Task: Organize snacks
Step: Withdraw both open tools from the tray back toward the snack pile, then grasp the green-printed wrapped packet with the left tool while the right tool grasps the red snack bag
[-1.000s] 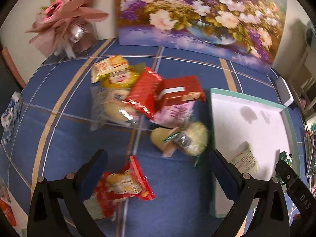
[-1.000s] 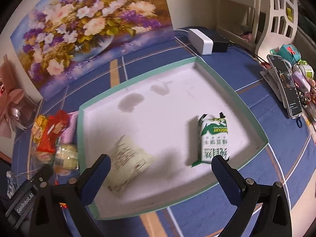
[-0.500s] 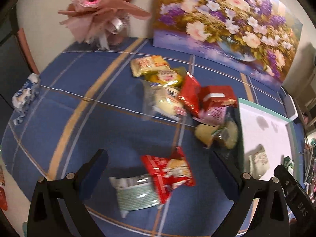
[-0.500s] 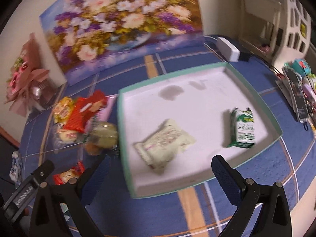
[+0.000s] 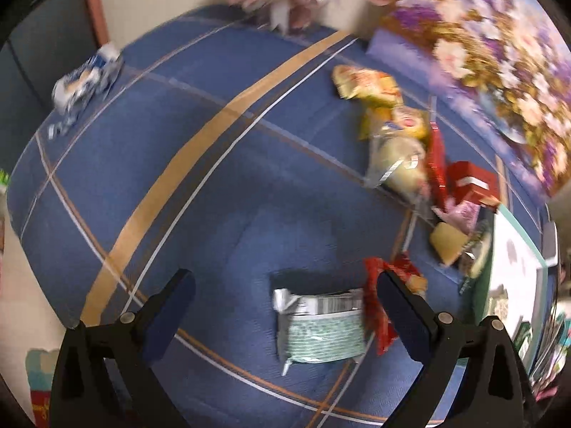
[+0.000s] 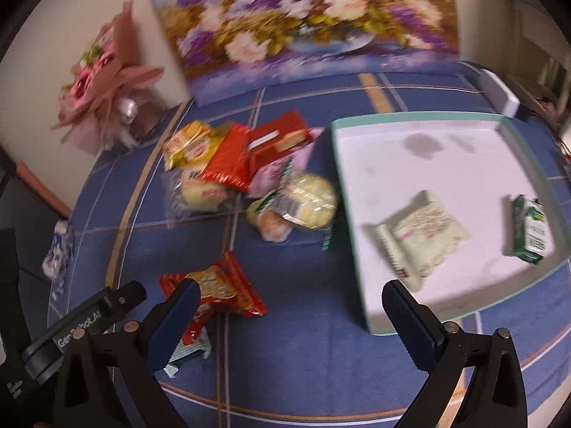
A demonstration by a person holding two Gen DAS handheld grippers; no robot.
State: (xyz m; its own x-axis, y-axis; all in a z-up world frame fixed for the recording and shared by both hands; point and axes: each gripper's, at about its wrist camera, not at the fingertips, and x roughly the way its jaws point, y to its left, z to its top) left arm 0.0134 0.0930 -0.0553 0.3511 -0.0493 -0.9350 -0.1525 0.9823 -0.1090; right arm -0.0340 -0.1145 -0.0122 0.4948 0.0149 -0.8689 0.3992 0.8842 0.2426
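Note:
A green-and-white striped snack pack (image 5: pixel 321 331) lies on the blue cloth, between the open fingers of my left gripper (image 5: pixel 282 317), nearer the right finger. A red snack pack (image 5: pixel 383 306) overlaps its right end; the same red snack pack (image 6: pixel 221 292) shows beside the left finger of my open, empty right gripper (image 6: pixel 289 317). A heap of snacks (image 6: pixel 246 171) lies left of the white tray (image 6: pixel 428 149). In the tray rest a pale green pack (image 6: pixel 421 235) and a dark green pack (image 6: pixel 531 230).
A flower painting (image 6: pixel 303 18) leans on the wall at the back, with a pink bouquet (image 6: pixel 103 82) to its left. A blue-and-white packet (image 5: pixel 85 82) lies near the table's far left edge. A white box (image 6: pixel 499 92) sits behind the tray.
Both views have swung to the left. My left gripper has moved toward the striped pack, which now sits between its fingers. My right gripper has left the tray and now hangs over the cloth beside it.

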